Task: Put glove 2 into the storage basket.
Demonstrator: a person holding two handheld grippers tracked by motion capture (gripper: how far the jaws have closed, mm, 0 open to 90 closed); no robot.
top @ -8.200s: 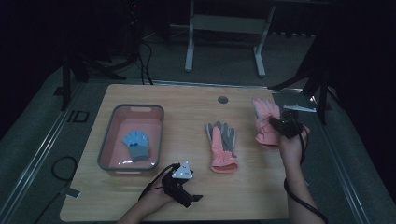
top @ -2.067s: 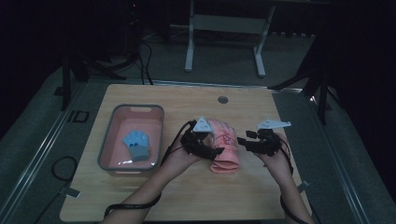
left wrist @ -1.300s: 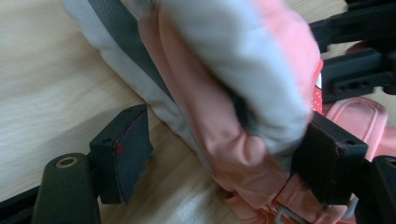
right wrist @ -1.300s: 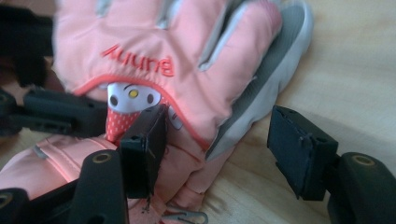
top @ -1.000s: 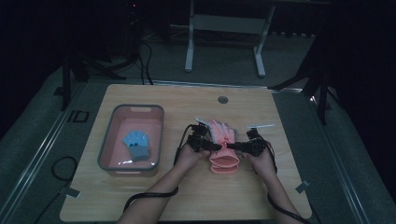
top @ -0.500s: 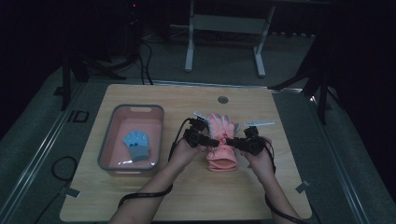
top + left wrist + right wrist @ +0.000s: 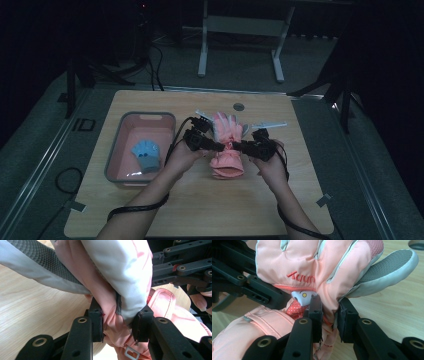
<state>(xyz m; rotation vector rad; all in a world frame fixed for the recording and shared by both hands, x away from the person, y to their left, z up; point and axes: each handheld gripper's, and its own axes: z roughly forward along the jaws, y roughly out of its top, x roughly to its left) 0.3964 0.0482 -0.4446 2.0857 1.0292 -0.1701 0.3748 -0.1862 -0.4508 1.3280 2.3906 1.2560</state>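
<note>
On a wooden table [image 7: 150, 210] in a dark room, a pink glove [image 7: 227, 145] sits near the middle, toward the far edge. The left gripper [image 7: 216, 146] and right gripper [image 7: 239, 146] each pinch its fabric between their jaws. A pink bin [image 7: 120, 150] near the left edge holds a blue glove [image 7: 145, 153].

Near the middle of the frame we see the left gripper [image 7: 216, 145] and the right gripper [image 7: 239, 146] meeting from either side on a pink glove [image 7: 226, 145], their tips touching its narrow middle. The glove's fingers point toward the top of the frame and its cuff toward the bottom. Left of centre, a pink tray [image 7: 118, 160] on the wooden table [image 7: 300, 165] holds a blue glove [image 7: 145, 154].
</note>
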